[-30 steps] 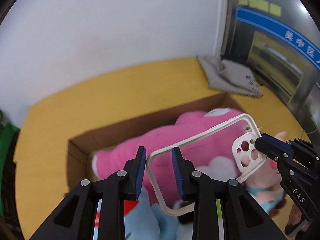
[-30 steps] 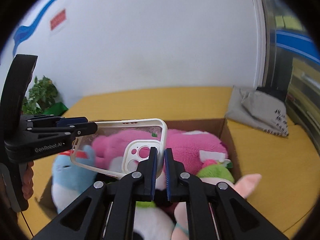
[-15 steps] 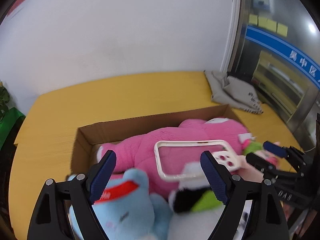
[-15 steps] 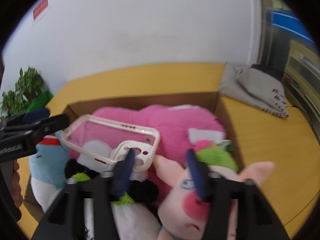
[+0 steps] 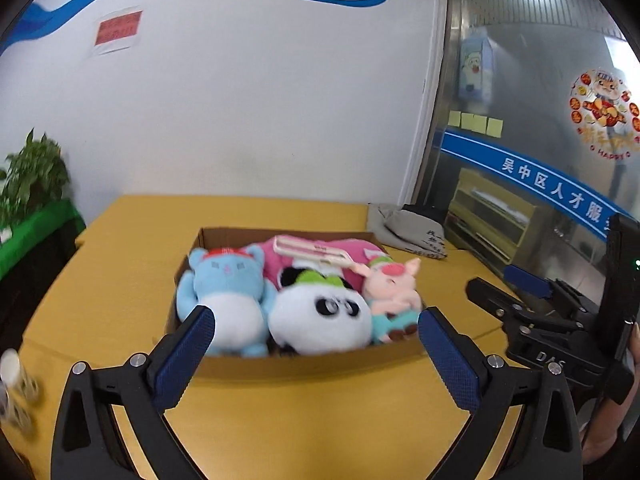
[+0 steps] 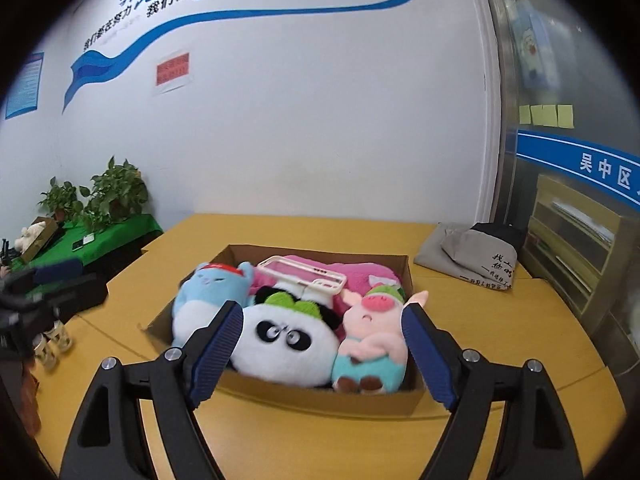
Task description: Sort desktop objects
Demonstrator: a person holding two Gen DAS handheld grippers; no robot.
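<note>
A white-rimmed clear phone case (image 5: 312, 252) (image 6: 302, 274) lies loose on the pink plush (image 5: 348, 248) at the back of the cardboard box (image 5: 304, 364) (image 6: 320, 400). A blue plush (image 5: 228, 280), a panda (image 5: 320, 316) and a pig (image 5: 392, 284) fill the front of the box. My left gripper (image 5: 315, 320) hangs back from the box over the table, its jaws opening with nothing between them. My right gripper (image 6: 323, 314) (image 5: 500, 288) is likewise drawn back, its jaws opening and empty. In the right wrist view the left gripper (image 6: 52, 276) shows blurred at the left edge.
The box stands on a yellow table (image 5: 120, 280). A grey cloth bag (image 5: 412, 232) (image 6: 472, 256) lies at the table's back right, beside a glass door. Small bottles (image 6: 52, 340) stand near the left edge. Potted plants (image 6: 112, 196) sit on a green side table.
Both grippers have let go of the phone case, opened wide and pulled back and up from the box. The case has dropped onto the pink plush.
</note>
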